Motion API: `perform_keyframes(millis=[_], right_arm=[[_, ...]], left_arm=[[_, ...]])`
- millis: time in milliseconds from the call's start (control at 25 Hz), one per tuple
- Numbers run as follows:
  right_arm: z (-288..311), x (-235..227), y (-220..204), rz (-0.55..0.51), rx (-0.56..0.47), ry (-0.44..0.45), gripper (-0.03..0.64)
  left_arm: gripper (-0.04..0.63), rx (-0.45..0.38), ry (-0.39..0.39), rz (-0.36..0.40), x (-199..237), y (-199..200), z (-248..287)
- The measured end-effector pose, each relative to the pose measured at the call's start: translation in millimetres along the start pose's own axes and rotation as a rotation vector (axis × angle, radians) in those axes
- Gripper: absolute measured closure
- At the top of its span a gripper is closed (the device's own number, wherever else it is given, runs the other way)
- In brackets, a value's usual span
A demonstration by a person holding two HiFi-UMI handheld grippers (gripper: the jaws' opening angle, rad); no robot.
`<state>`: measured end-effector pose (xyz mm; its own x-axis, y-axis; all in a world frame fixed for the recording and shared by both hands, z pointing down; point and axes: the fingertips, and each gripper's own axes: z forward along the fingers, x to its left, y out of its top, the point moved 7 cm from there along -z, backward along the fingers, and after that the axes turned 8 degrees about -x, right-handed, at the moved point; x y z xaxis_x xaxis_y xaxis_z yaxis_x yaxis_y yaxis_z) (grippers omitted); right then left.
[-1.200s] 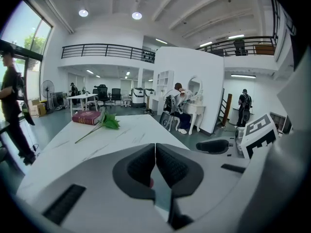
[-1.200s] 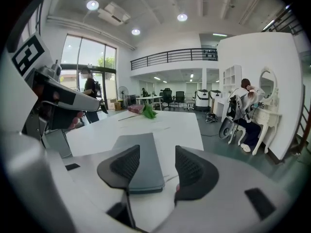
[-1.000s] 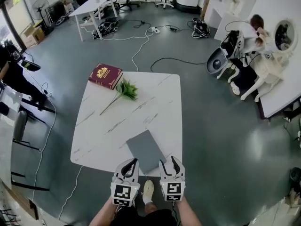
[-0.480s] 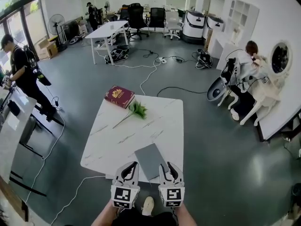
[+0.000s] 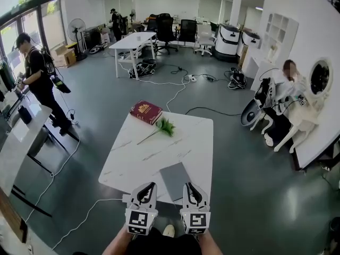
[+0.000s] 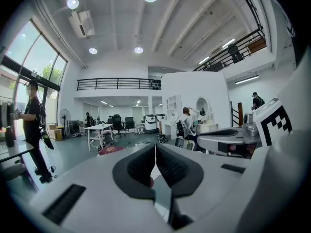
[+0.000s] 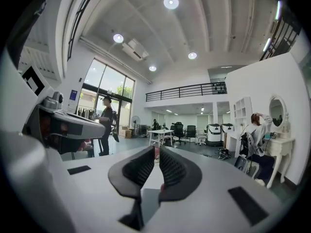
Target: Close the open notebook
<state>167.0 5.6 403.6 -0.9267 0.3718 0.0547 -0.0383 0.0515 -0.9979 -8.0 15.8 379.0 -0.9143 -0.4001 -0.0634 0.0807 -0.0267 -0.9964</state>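
Against a second ago, the left gripper (image 5: 146, 190), closed and empty, and the right gripper (image 5: 194, 191), its jaws just brought almost closed on nothing, are held higher, off the surface (image 5: 133, 161), at whose near edge the notebook (image 5: 175, 178) is left shut.

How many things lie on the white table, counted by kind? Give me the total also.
Red book: 1
Green plant sprig: 1
Grey notebook: 1
Total on the table: 3
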Motion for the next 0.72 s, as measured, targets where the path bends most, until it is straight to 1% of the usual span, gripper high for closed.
perform_keyframes(millis=[200, 360, 720], right_arm=[[-7, 14, 8, -0.004, -0.021, 0.022, 0.598], [-12, 20, 10, -0.002, -0.02, 0.041, 0.6], [-9, 21, 10, -0.001, -0.025, 0.045, 0.6]], left_arm=[[0.569, -0.01, 0.016, 0.0, -1, 2, -15], [0.571, -0.011, 0.022, 0.002, -2, 3, -22], [0.571, -0.01, 0.025, 0.005, 1, 1, -22]])
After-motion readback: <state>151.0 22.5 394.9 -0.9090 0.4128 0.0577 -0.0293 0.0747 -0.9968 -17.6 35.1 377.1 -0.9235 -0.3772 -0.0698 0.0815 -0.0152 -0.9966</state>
